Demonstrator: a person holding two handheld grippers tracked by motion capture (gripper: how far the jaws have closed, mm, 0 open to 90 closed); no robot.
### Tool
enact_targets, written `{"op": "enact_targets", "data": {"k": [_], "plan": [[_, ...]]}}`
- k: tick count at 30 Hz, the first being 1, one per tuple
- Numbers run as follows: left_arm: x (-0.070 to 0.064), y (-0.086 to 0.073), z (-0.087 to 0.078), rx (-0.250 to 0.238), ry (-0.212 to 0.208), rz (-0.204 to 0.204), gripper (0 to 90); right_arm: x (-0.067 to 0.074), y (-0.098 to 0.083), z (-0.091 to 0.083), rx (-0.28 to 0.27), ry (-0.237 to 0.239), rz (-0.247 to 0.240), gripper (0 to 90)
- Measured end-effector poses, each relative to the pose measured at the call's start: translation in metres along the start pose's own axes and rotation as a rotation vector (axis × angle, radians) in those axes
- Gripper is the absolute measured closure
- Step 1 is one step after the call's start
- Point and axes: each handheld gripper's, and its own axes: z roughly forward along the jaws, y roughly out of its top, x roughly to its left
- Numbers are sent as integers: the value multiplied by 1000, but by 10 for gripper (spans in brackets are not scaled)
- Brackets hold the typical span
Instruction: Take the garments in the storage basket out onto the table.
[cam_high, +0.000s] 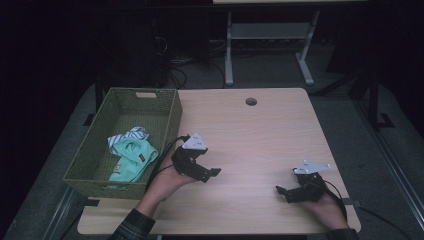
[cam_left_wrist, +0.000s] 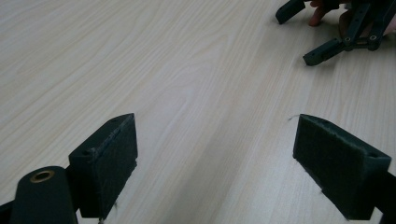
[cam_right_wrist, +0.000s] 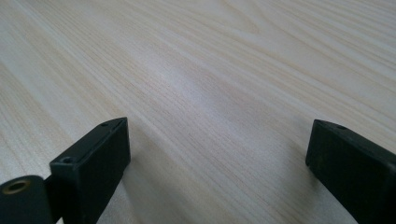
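My left gripper (cam_high: 212, 175) hovers over the wooden table (cam_high: 250, 135) just right of the basket, held in the person's left hand. Its jaws stand wide apart with only bare wood between them (cam_left_wrist: 215, 154). My right gripper (cam_high: 282, 192) rests near the table's front right, jaws pointing left and spread wide over bare wood (cam_right_wrist: 219, 163). The left gripper view also catches the right gripper (cam_left_wrist: 336, 32) at the top right, open, with fingers of the person's hand behind it.
A green woven basket (cam_high: 170, 117) stands at the table's left edge, holding a mint-green garment (cam_high: 131, 159) and a striped cloth (cam_high: 127, 136). A round cable hole (cam_high: 251, 101) sits near the far edge. Desk legs and cables lie beyond the table.
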Motion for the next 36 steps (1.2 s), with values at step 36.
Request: {"op": "enact_targets", "data": {"k": [36], "plan": [[16, 7, -37, -37, -13, 2, 137, -1, 0, 0, -4, -7, -6, 61]]}}
